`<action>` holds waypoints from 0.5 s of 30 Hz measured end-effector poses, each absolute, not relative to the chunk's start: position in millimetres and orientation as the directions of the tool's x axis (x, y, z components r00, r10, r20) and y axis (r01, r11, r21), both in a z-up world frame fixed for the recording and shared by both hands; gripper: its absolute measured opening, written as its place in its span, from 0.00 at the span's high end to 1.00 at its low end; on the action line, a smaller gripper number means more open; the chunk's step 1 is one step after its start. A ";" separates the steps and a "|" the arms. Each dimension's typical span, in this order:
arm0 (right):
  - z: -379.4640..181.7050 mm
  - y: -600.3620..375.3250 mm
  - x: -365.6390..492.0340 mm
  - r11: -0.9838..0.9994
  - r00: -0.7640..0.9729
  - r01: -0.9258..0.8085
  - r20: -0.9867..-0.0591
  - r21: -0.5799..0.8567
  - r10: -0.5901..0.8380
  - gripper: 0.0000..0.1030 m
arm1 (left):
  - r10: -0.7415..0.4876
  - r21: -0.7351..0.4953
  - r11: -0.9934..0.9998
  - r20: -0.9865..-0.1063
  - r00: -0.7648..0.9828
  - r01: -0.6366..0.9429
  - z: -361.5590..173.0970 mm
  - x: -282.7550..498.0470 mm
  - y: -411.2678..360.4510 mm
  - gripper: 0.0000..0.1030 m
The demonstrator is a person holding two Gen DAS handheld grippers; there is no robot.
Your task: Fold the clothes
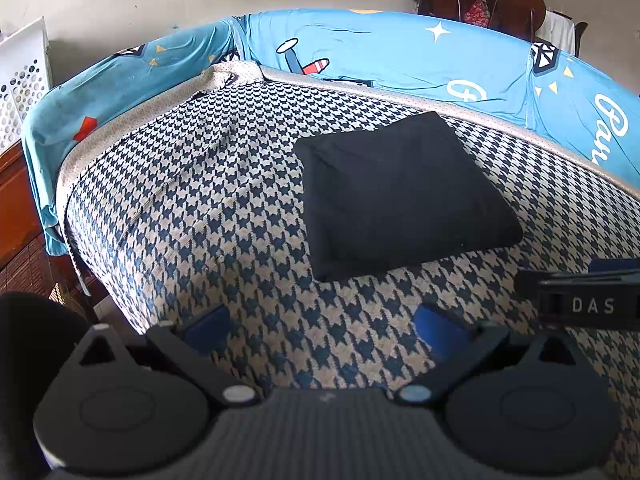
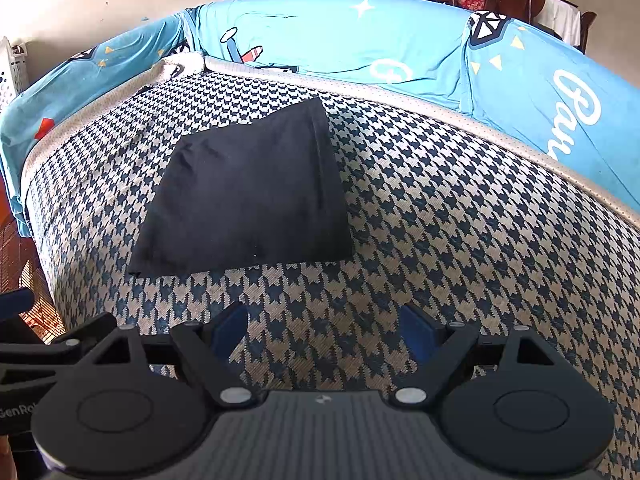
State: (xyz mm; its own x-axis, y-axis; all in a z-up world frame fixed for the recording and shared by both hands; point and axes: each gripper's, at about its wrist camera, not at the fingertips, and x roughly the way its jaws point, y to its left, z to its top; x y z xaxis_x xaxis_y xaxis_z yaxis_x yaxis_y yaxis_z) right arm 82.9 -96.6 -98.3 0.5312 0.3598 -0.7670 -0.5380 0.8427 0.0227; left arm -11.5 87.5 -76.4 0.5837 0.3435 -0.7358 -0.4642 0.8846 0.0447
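A black garment (image 1: 404,196) lies folded into a flat square on the houndstooth cloth (image 1: 224,208) that covers the seat. It shows again in the right wrist view as the black garment (image 2: 248,196), ahead and slightly left. My left gripper (image 1: 324,326) hovers open over bare houndstooth, short of the garment's near edge, nothing between its blue pads (image 1: 208,326). My right gripper (image 2: 324,330) is open too, jaws wide over the houndstooth cloth (image 2: 440,220), with blue pads (image 2: 230,330) apart from the garment. The right gripper's body (image 1: 580,300) pokes in at the left view's right edge.
A light blue printed sheet (image 1: 400,52) drapes the sofa back and arm behind the seat. A white perforated basket (image 1: 22,80) stands at far left. Dark wooden chairs (image 1: 500,4) sit behind the sofa. The seat drops off to a brown floor (image 1: 28,264) on the left.
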 end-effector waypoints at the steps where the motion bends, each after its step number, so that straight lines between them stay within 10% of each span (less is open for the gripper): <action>1: -98.2 -96.6 82.9 0.843 0.531 -0.537 -0.767 0.023 0.360 0.19 | 0.344 0.044 0.884 -0.735 0.584 -0.465 -76.5 -11.4 87.6 0.00; 15: -98.8 -96.2 83.2 0.842 0.529 -0.539 -0.769 0.022 0.358 0.19 | 0.344 0.045 0.884 -0.736 0.583 -0.465 -77.2 -11.3 87.4 0.00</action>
State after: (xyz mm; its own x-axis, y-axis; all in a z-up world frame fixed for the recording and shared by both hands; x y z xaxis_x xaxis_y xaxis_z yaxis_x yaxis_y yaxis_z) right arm 83.2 -96.2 -98.8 0.5293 0.3583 -0.7691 -0.5385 0.8423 0.0217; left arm -11.3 87.4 -77.2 0.5834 0.3442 -0.7357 -0.4649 0.8842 0.0450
